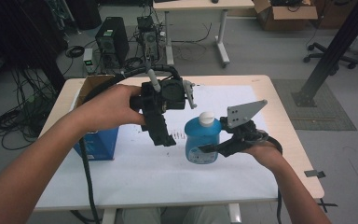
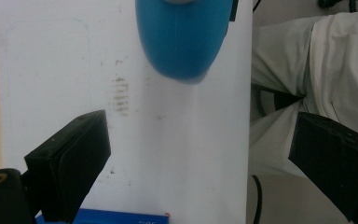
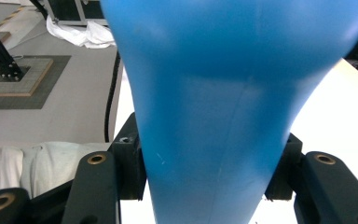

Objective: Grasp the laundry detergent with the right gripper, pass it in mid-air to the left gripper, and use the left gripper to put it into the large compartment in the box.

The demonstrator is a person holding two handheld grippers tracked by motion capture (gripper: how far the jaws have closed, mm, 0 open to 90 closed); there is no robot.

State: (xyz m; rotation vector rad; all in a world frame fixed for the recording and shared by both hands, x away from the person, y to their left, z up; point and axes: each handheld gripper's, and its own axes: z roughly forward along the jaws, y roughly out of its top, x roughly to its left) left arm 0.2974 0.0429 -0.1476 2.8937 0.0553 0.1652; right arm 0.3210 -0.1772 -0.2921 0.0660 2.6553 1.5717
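Observation:
A blue bottle [image 1: 200, 140] with a white cap stands upright over the white mat [image 1: 168, 177]. My right gripper [image 1: 209, 149] is shut on its lower body from the right. In the right gripper view the bottle [image 3: 223, 93] sits squeezed between the two black jaws of that gripper [image 3: 205, 163]. My left gripper [image 1: 165, 139] hangs above the mat just left of the bottle, pointing down. Seen from its own camera, my left gripper [image 2: 200, 126] stands wide open with nothing between its jaws, and the bottle [image 2: 182, 37] lies beyond their tips. I cannot tell whether the bottle rests on the mat.
A blue box [image 1: 98, 142] stands at the mat's left edge, with an open cardboard box [image 1: 91, 84] behind it. The person's legs [image 2: 307, 70] lie past the table's near edge. Computer towers [image 1: 112, 39] and cables sit on the floor beyond the table.

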